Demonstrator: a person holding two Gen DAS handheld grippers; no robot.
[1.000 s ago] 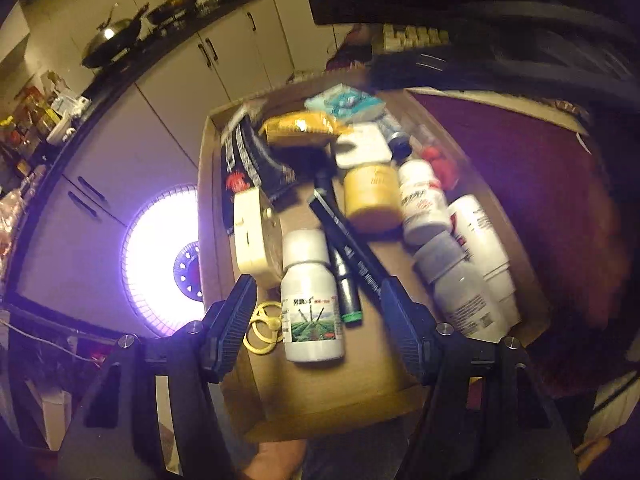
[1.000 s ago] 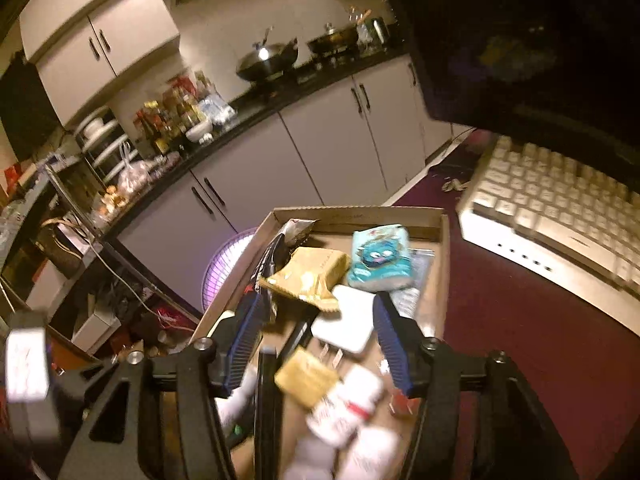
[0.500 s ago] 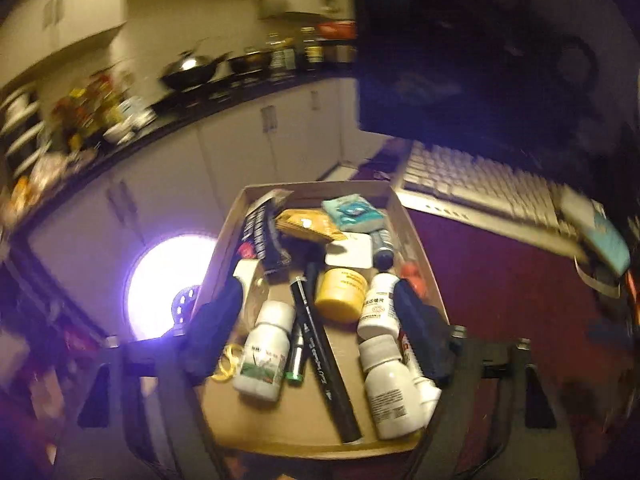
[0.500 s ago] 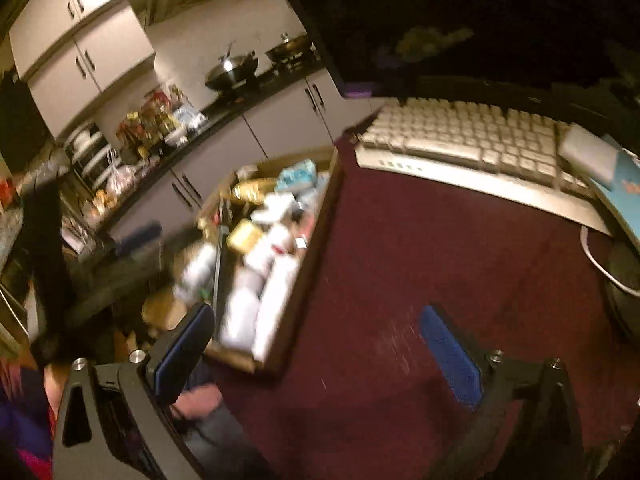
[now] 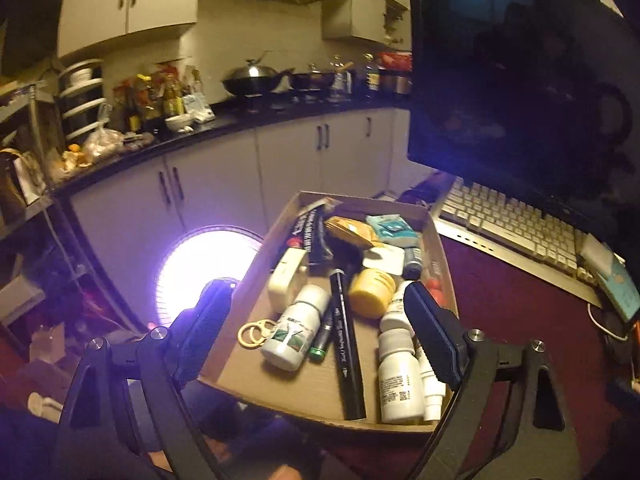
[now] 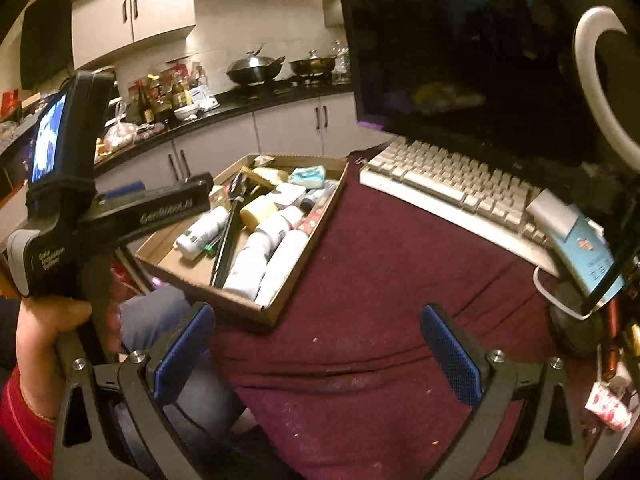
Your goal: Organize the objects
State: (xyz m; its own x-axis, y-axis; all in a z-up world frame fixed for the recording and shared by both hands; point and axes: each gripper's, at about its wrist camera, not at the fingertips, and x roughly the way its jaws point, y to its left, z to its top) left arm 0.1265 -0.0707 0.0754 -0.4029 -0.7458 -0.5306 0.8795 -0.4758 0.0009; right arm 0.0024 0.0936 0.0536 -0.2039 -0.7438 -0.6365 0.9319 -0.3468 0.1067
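My left gripper (image 5: 316, 326) hangs spread and empty over the near end of the box (image 5: 304, 394); my right gripper (image 6: 316, 354), also spread, is over the maroon cloth (image 6: 380, 280). Nearest in the box lie white bottles (image 5: 398, 376), a black marker (image 5: 346, 340) and rubber bands (image 5: 252, 333) (all loose), then a yellow jar (image 5: 370, 292), with packets (image 5: 390, 227) at the far end.

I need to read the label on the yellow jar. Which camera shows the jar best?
The left wrist view: the yellow jar sits near the middle of the cardboard box, seen from above, close and unblocked. In the right wrist view the jar is smaller and farther off, seen from the side among the bottles.
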